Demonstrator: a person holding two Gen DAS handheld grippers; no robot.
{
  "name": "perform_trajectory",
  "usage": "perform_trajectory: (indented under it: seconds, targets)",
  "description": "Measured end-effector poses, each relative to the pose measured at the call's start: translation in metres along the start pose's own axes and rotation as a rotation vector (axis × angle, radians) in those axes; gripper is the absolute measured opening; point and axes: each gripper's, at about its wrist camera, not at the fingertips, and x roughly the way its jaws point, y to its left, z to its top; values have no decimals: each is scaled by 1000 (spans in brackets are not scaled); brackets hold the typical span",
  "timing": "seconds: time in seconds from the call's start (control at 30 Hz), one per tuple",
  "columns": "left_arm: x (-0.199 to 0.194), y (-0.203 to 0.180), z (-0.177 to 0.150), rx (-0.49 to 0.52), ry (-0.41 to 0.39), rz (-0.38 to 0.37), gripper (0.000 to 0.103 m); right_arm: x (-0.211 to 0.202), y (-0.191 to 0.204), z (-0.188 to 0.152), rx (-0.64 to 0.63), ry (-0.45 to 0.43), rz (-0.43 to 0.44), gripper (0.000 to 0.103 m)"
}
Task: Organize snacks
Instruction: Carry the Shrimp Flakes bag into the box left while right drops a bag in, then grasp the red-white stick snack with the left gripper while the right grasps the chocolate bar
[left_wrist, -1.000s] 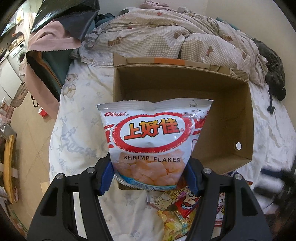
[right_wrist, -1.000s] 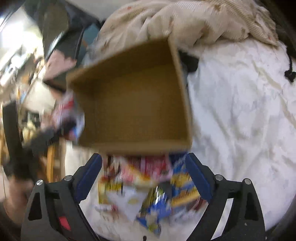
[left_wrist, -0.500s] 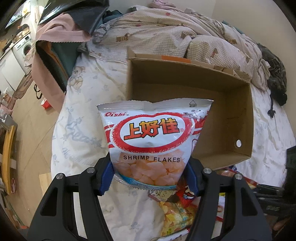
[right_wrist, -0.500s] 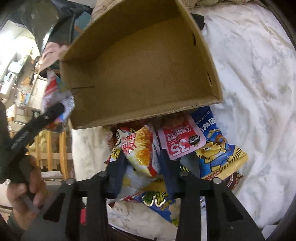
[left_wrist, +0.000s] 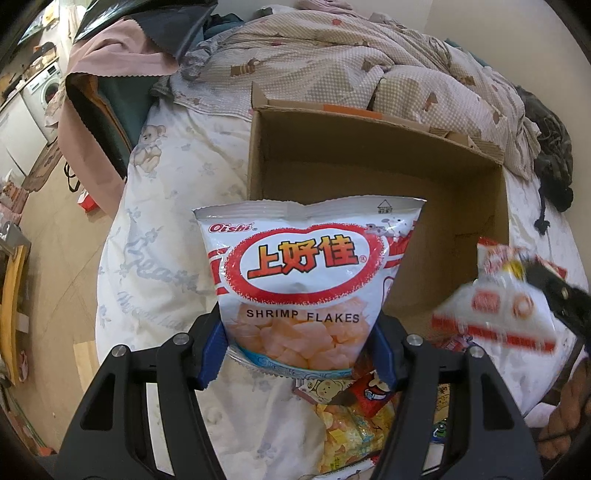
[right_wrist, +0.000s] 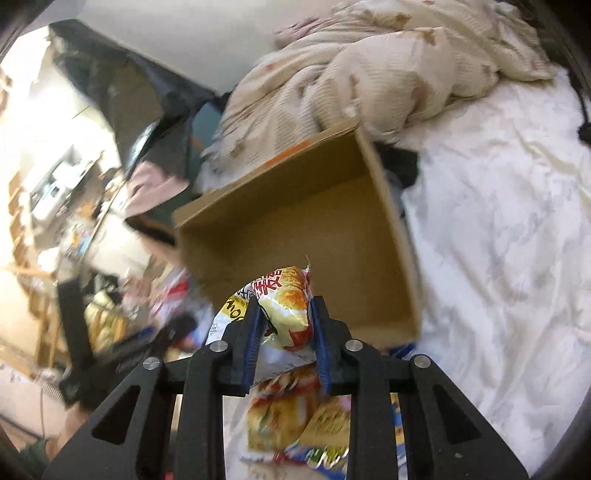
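Observation:
My left gripper (left_wrist: 299, 343) is shut on a white and red bag of shrimp flakes (left_wrist: 306, 280), held upright just in front of an open, empty cardboard box (left_wrist: 373, 192) on the bed. My right gripper (right_wrist: 286, 321) is shut on a yellow and red snack bag (right_wrist: 286, 306), lifted in front of the same box (right_wrist: 306, 236). That bag shows blurred at the right of the left wrist view (left_wrist: 498, 299). More snack packets lie on the sheet below the left gripper (left_wrist: 351, 424) and below the right gripper (right_wrist: 295, 417).
A rumpled checked duvet (left_wrist: 351, 62) lies behind the box. Dark and pink clothes (left_wrist: 110, 55) hang over the bed's left side, with floor (left_wrist: 55, 240) beyond the edge. White sheet (right_wrist: 498, 258) spreads right of the box.
The right gripper closed on a snack bag from the pile and lifted it toward the box. The left gripper kept hold of the shrimp flakes and shifted left.

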Motion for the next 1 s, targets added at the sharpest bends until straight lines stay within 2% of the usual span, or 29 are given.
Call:
perform_trajectory:
  seconds: [0.13, 0.27, 0.33, 0.4, 0.43, 0.47, 0.6, 1.0]
  targets:
    - [7, -2, 2, 13, -8, 14, 63, 19, -15, 6, 75, 44, -88, 27]
    - [13, -4, 4, 19, -15, 26, 64, 32, -30, 5, 147, 98, -86, 31]
    - [15, -8, 5, 32, -9, 14, 69, 36, -31, 5, 170, 117, -88, 33]
    - [15, -9, 5, 32, -11, 9, 87, 35, -33, 3, 179, 114, -85, 47]
    - [13, -9, 5, 28, -17, 7, 89, 31, -33, 4, 182, 97, -94, 64]
    - [12, -9, 5, 21, -24, 2, 90, 27, -33, 5, 183, 73, -104, 73]
    - [10, -7, 4, 10, -21, -9, 90, 13, -31, 7, 152, 29, -128, 73]
    - [1, -5, 0, 14, -36, -29, 90, 15, -18, 2, 90, 48, -125, 73]
